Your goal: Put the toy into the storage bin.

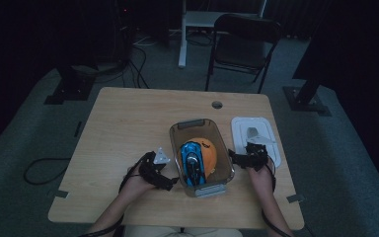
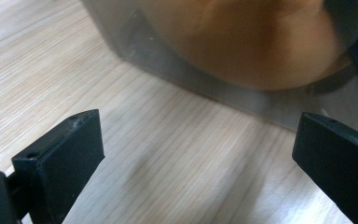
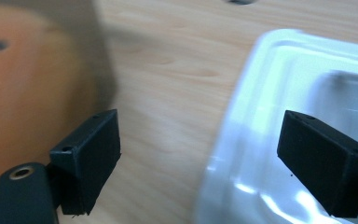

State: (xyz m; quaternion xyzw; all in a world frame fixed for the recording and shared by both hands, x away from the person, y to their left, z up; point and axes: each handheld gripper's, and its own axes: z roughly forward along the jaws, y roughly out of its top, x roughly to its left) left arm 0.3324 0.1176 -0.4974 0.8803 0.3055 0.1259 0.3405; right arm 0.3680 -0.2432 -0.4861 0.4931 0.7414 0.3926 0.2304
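Dim light is lying over a pale wooden table, and nearest its front edge two forearms are being brought in from below. On the left, the left gripper is being held low beside the near-left corner of a clear plastic container, its jaws spread wide with only bare wood between them; in the left gripper view the container wall is being faced just ahead, untouched. Inside the container an orange ball-like toy is being carried, with a blue toy car lying on it. On the right, the right gripper is being held between the container and a white lid lying flat just beside it; its jaws are likewise spread wide and nothing is being pinched, the lid's rim being seen between them in the right gripper view. Judging by this, the step in hand is the reach for the lid, with the container being steadied from the left. Next, the right jaws would need to be set over the lid's near edge and closed on it. Farther off, a folding chair is being left standing on the grey floor
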